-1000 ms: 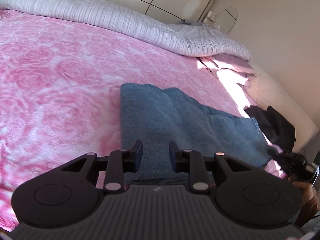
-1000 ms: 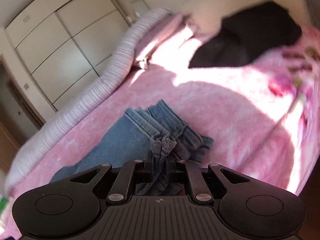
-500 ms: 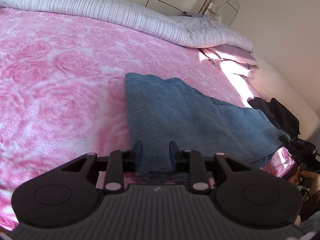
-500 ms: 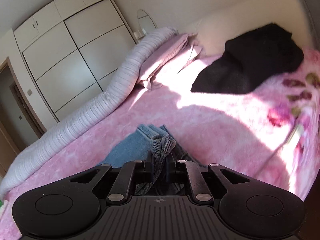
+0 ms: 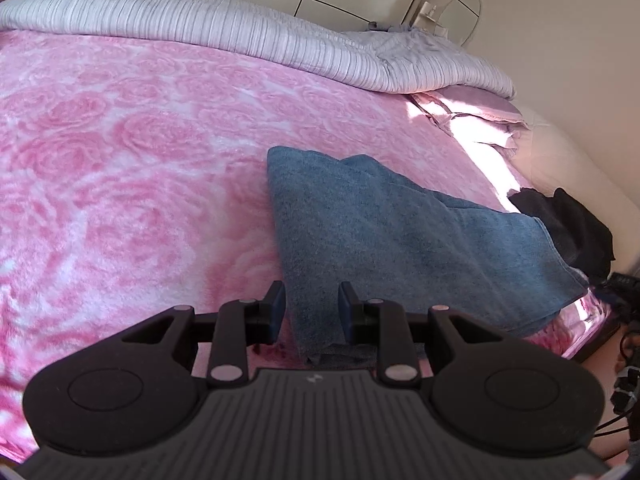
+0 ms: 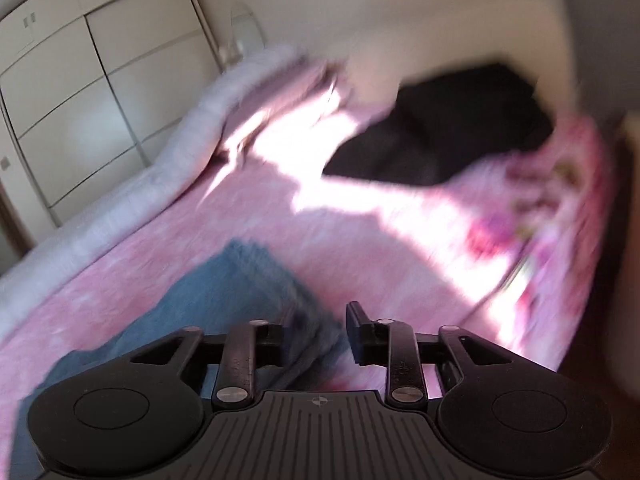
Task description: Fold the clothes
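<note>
Blue jeans (image 5: pixel 392 236) lie folded flat on the pink rose-patterned blanket (image 5: pixel 132 168), running from the middle toward the right edge. My left gripper (image 5: pixel 311 306) is open just above their near left corner, fingers apart with denim showing between them. In the blurred right wrist view the same jeans (image 6: pixel 240 292) lie on the blanket under my right gripper (image 6: pixel 314 328), which is open with its fingers wide apart and nothing clamped. A black garment (image 5: pixel 568 224) (image 6: pixel 440 136) lies crumpled near the bed's far side.
A striped grey duvet (image 5: pixel 240 28) is rolled along the far edge of the bed, with pale pillows (image 5: pixel 472 116) in sunlight. White wardrobe doors (image 6: pixel 80 92) and a wall stand behind. The bed's edge (image 5: pixel 580 320) drops off at the right, with cables beyond.
My right gripper has opened and let go of the jeans' bunched edge, and the denim now lies flat. The left gripper stayed open, drifting slightly along the near corner.
</note>
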### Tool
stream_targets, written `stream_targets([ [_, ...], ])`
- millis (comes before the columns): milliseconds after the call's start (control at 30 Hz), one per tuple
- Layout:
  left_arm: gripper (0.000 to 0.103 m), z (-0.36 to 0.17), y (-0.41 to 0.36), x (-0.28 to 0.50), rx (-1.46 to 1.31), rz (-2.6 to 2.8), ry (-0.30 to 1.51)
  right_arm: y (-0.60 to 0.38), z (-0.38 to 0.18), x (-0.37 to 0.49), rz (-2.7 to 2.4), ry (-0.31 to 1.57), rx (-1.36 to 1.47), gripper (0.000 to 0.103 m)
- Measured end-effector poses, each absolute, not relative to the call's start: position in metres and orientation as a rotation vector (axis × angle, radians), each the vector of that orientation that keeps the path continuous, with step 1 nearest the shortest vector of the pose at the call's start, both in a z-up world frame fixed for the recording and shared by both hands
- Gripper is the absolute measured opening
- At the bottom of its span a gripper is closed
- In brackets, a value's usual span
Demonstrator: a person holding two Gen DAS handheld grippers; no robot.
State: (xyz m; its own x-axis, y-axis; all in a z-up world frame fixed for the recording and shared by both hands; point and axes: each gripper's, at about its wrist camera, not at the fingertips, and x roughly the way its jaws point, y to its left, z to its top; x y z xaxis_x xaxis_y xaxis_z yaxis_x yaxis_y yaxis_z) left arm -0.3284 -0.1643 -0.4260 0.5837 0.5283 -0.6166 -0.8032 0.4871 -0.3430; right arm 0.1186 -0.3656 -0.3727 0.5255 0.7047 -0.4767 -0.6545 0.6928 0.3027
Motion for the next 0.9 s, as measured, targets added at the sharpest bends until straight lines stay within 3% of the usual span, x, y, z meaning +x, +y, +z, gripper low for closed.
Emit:
stream_targets([
  [100, 0.023, -0.425, -0.165, -0.315, -0.599, 0.848, 0.496, -0.356, -0.363, 0.100, 0.870, 0.478, -0.029, 0.031],
  [333, 0.027, -0.449, -0.165, -0.292, -0.448, 0.868, 0.636, -0.326, -0.417, 0.088, 0.920, 0.467, -0.309, 0.031],
  [400, 0.027, -0.446, -0.166, -0.294, -0.451, 0.883, 0.631, -0.329, -0.419, 0.087, 0.919, 0.445, -0.317, 0.031],
  [500, 0.018, -0.436, -0.168, -0.303, -0.456, 0.905, 0.596, -0.336, -0.405, 0.081, 0.940, 0.452, -0.294, 0.032],
  [667, 0.017, -0.415, -0.176, -0.321, -0.501, 0.866, 0.467, -0.346, -0.384, 0.071, 0.980, 0.463, -0.256, 0.032],
  [900, 0.019, -0.453, -0.185, -0.289, -0.399, 0.853, 0.613, -0.333, -0.419, 0.064, 1.038, 0.548, -0.290, 0.032],
])
